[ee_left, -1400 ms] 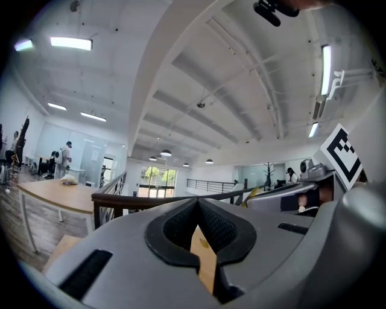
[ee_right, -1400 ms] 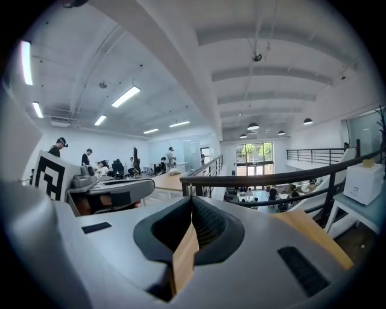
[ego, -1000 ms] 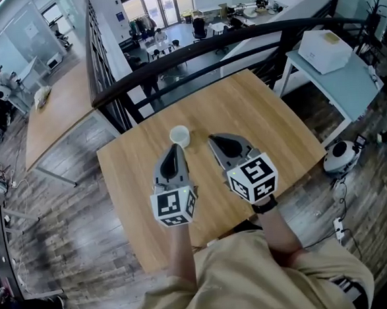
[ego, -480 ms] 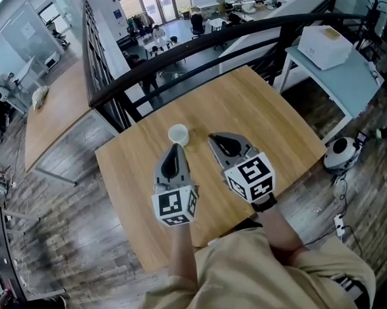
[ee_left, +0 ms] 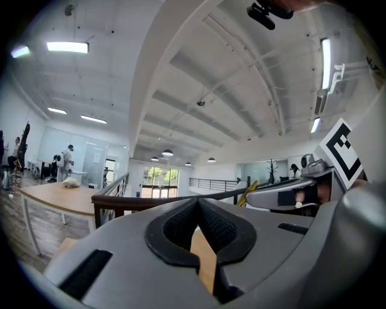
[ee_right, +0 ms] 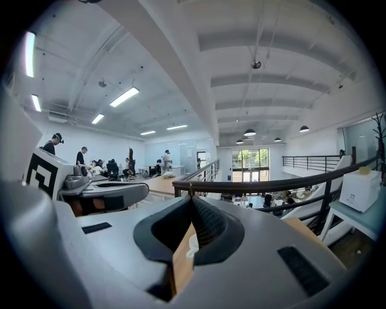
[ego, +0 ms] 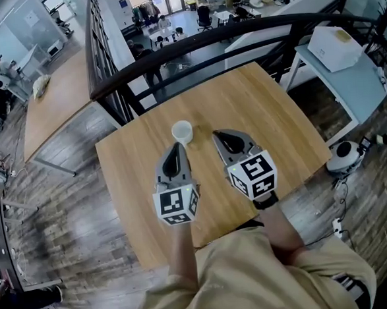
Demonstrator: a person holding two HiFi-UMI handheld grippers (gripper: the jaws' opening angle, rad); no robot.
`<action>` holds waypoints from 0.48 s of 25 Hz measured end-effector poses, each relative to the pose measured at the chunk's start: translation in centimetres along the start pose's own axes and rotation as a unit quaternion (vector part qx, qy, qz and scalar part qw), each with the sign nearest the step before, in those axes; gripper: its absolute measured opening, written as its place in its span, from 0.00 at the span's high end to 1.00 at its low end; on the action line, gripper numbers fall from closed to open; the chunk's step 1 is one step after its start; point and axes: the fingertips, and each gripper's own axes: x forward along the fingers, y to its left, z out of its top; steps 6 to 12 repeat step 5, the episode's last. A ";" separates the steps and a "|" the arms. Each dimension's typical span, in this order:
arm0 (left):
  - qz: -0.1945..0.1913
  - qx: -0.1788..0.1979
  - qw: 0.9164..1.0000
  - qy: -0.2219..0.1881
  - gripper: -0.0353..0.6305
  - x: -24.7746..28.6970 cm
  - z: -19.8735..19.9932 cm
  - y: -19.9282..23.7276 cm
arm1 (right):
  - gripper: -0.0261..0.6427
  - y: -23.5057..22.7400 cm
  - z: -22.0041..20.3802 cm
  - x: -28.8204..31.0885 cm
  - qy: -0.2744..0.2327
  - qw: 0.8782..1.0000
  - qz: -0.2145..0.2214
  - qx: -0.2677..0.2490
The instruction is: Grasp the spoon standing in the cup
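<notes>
1. The white cup (ego: 182, 131) stands on the wooden worktop (ego: 263, 106), towards its far edge and just ahead of both tools. No spoon can be made out in it from the head view. The mouth looks plain white, so where the handle leans is unclear.
2. The left gripper (ego: 177, 147) is held just short of the cup, its tip almost at the near rim. Its jaws are clenched tip to tip with nothing between them.
3. The right gripper (ego: 218, 136) sits just to the right of the cup. Its jaws are likewise pressed together and empty, and a sliver of the cup shows through the hollow behind their tips.
4. The step in hand, as I judge it, is the approach; no grasp has begun.
5. The next move calls for one pair of jaws to part, come down over the cup mouth and close on the handle without tipping the light cup.
</notes>
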 end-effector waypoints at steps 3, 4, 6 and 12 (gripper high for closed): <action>0.007 -0.003 1.000 0.008 0.93 0.9 -0.9 1.0 | 0.94 -0.7 -1.1 1.7 0.010 1.000 0.003 0.003; 0.010 -0.004 1.000 0.010 0.93 1.2 -1.2 1.4 | 0.94 -0.9 -1.4 2.4 0.014 1.000 0.003 0.004; 0.012 -0.006 1.000 0.013 0.93 1.6 -1.5 1.8 | 0.94 -1.1 -1.8 3.1 0.017 1.000 0.004 0.005; 0.012 -0.006 1.000 0.013 0.93 1.6 -1.5 1.8 | 0.94 -1.1 -1.8 3.1 0.017 1.000 0.004 0.005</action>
